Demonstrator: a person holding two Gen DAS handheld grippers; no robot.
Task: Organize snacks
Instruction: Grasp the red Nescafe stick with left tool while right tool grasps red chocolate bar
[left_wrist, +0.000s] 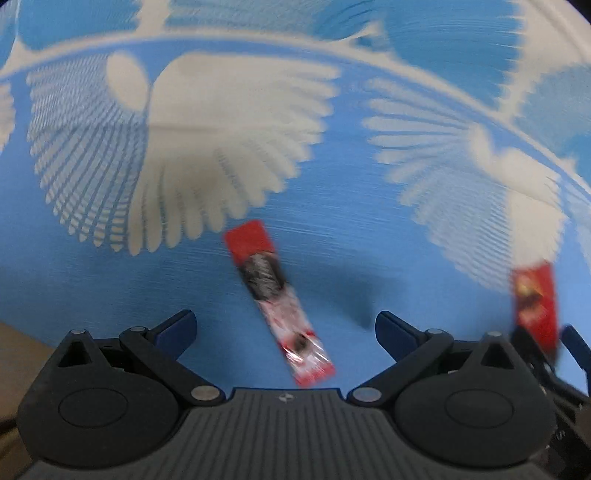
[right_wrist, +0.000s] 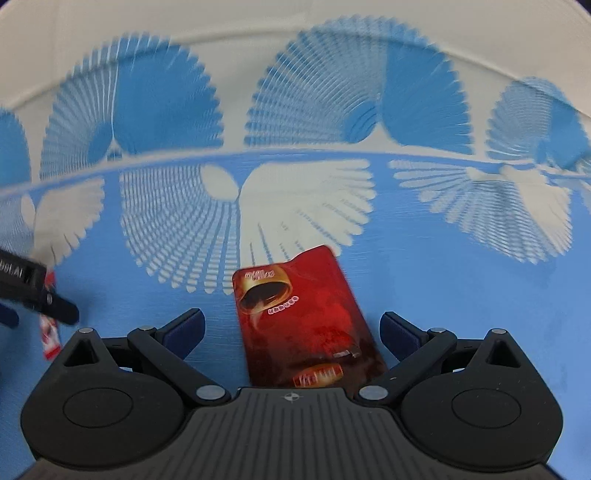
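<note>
Blue-and-white cloth (right_wrist: 461, 295), red sachet (right_wrist: 306, 325) and slim packet (left_wrist: 279, 306), print unreadable, both grippers' fingers spread

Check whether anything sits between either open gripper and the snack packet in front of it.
Nothing visible does. The left gripper is open with the narrow red and white snack stick lying on the blue cloth between its fingers. The right gripper is open around the wider red packet.

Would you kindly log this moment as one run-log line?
left gripper open over slim red stick pack | right gripper open around wide red pouch | blue patterned cloth
</note>
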